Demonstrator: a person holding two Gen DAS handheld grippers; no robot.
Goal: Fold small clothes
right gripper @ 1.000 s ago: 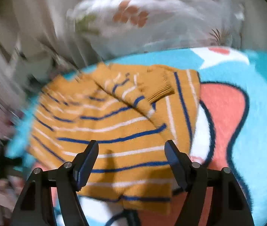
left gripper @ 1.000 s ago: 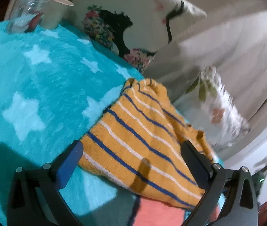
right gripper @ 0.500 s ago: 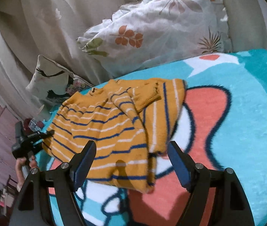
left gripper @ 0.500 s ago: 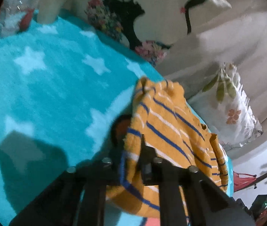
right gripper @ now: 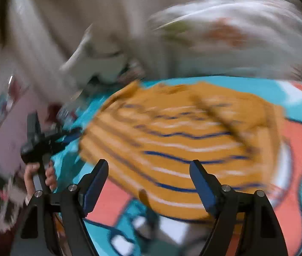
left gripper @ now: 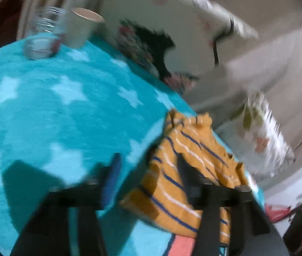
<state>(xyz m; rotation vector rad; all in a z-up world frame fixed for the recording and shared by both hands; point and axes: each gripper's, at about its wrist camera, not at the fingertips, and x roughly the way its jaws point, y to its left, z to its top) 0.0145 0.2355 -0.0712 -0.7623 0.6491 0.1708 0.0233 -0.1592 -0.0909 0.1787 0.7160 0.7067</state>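
A small mustard-yellow sweater [left gripper: 185, 168] with blue and white stripes lies on a teal star-patterned blanket [left gripper: 50, 111]. My left gripper [left gripper: 148, 170] is open at the sweater's left edge, its right finger over the fabric, holding nothing. In the right wrist view the sweater [right gripper: 182, 136] is blurred by motion and lies flat ahead. My right gripper [right gripper: 148, 170] is open and empty just above its near edge. The left gripper [right gripper: 44, 140] shows there at the left, in a hand.
A glass jar [left gripper: 44, 34] and a paper cup [left gripper: 82, 27] stand at the blanket's far left corner. Printed pillows [left gripper: 168, 32] and a floral one [left gripper: 261, 138] lean against a beige backrest behind the sweater.
My left gripper was shut on the sweater's edge half a second ago and has now opened and let it go. The sweater lies flatter. Both cameras are moving.
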